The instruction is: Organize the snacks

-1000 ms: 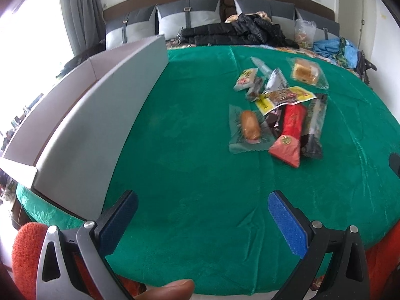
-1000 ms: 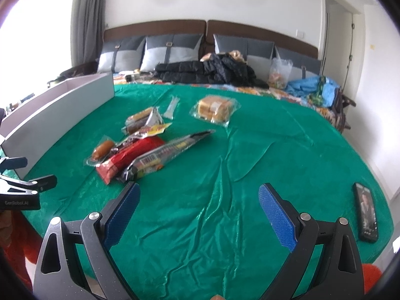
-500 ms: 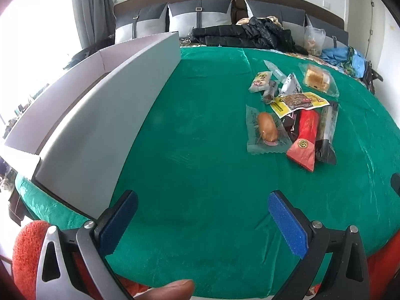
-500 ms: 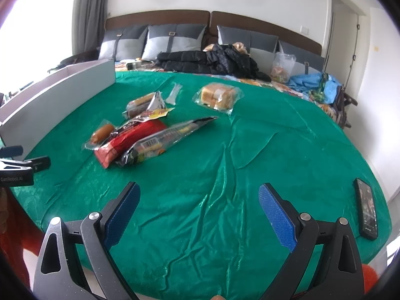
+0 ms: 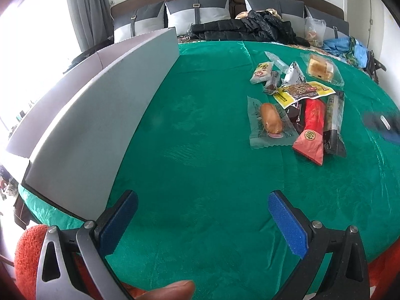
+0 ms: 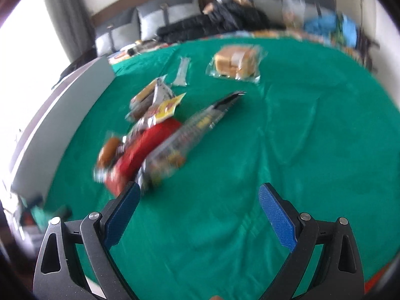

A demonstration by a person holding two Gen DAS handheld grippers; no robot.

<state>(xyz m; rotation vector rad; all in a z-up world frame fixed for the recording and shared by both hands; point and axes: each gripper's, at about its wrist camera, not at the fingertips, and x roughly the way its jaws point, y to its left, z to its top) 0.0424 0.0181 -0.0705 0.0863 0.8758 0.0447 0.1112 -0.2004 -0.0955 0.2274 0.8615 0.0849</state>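
Green cloth lies under my spread, empty left gripper; my right gripper, equally wide, has the snack pile ahead-left.

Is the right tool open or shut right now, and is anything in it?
Open and empty. The right tool shows its blue pads wide apart over bare green cloth, just short of the snack pile.

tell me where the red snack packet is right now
In the left wrist view the red snack packet lies right of centre on the green cloth, between the clear-wrapped sausage and a long dark packet.
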